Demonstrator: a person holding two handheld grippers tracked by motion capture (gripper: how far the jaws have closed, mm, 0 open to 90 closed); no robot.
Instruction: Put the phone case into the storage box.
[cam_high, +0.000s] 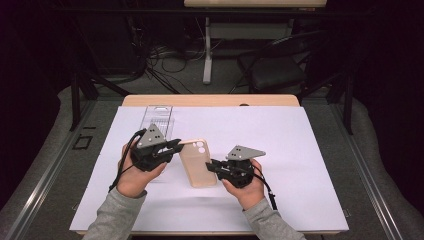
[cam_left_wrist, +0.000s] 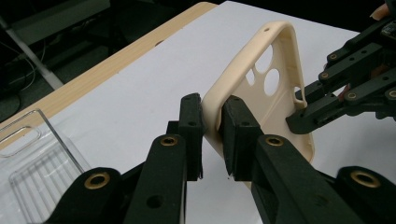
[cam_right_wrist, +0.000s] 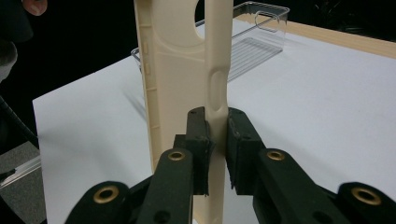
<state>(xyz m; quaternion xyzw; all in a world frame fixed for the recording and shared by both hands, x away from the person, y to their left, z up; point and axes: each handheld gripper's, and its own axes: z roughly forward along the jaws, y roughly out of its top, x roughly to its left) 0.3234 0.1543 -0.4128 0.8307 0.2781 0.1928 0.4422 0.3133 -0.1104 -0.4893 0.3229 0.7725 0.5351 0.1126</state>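
Grey sleeves (cam_high: 116, 216) at the bottom edge of the high view, one gripper in each hand. Between them a cream phone case (cam_high: 198, 163), lifted off the white sheet (cam_high: 300, 150) near the middle of the counter (cam_high: 210, 100). Smooth, matte, plastic-looking, rounded at the corners, with two round camera holes and a smaller one near the far end, plus a slot cut into one long rim. No brand or lettering readable on it.

Left gripper (cam_high: 176, 145) clamped on the case's rim at the camera end, black fingers (cam_left_wrist: 192, 122) pressed to either side of the thin wall. Right gripper (cam_high: 212, 164) likewise clenched on the opposite long rim, fingers (cam_right_wrist: 198, 135) squeezing just below the slot. Grey three-cornered plates on top of both, black cables trailing back toward the sleeves.

Just beyond the left gripper, a clear plastic tray (cam_high: 157, 119), rectangular, ribbed on its floor, with a handle cut-out at its far end, lying flat on the sheet and apart from the case. Pale wood counter edge showing past the sheet. Farther back, dark floor, tangled cables and a black chair (cam_high: 278, 69).
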